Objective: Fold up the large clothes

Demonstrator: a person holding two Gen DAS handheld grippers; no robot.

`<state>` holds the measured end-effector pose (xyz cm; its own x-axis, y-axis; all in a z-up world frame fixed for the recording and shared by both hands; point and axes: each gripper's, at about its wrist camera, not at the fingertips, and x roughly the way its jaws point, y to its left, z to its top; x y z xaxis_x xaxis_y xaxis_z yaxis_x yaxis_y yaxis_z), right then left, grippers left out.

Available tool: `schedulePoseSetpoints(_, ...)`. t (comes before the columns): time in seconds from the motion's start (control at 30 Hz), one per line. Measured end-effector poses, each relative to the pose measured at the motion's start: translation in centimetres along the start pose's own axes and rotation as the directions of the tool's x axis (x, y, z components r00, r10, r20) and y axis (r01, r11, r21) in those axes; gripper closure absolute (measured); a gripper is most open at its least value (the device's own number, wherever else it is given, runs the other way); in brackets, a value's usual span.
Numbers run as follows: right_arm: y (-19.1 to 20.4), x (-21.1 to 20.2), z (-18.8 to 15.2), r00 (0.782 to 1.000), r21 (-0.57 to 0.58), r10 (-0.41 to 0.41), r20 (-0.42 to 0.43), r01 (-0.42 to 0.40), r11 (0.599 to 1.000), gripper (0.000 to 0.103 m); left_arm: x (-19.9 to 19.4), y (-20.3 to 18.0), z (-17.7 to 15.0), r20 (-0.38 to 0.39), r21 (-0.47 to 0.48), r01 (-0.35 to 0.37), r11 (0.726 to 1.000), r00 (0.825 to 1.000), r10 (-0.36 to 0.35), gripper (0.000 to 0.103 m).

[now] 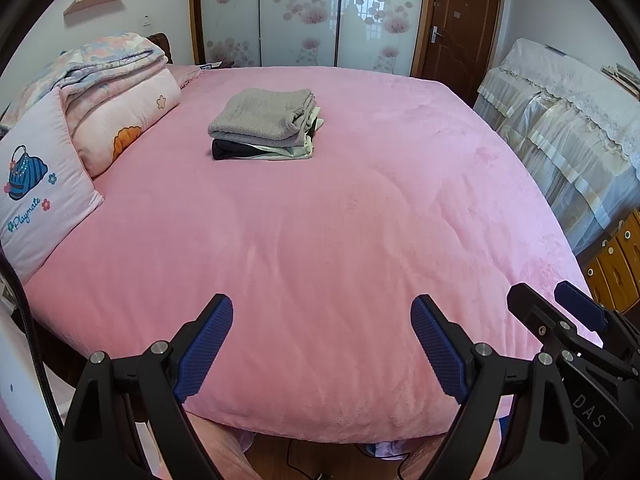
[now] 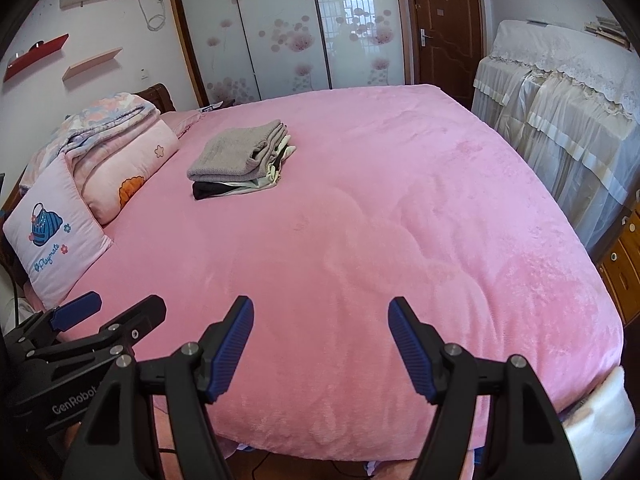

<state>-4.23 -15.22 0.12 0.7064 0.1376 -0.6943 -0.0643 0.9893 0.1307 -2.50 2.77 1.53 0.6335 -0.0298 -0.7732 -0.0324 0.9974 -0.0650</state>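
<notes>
Where folding appears finished: the stack of folded clothes, grey knit over pale and black garments (image 1: 266, 124), lies at eleven o'clock on the pink plush bed (image 1: 360, 220); left gripper (image 1: 322, 344) and right gripper (image 2: 320, 344) hover with jaws spread, empty; no unfolded garment visible

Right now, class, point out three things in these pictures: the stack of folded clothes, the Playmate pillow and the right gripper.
stack of folded clothes (image 1: 264, 122), left wrist view, on the grey top garment.
Playmate pillow (image 2: 56, 240), right wrist view, on its printed face.
right gripper (image 2: 320, 346), right wrist view, midway between its open fingertips.
</notes>
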Motion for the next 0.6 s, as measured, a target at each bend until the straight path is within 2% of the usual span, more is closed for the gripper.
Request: schedulePoseSetpoints(0.6,0.43,0.15,-0.24,0.999,-0.025,-0.031,0.009,0.031,0.999,0.033,-0.07,-0.22,-0.42,-0.005,0.006,-0.022,1.000,1.000,0.022,0.013)
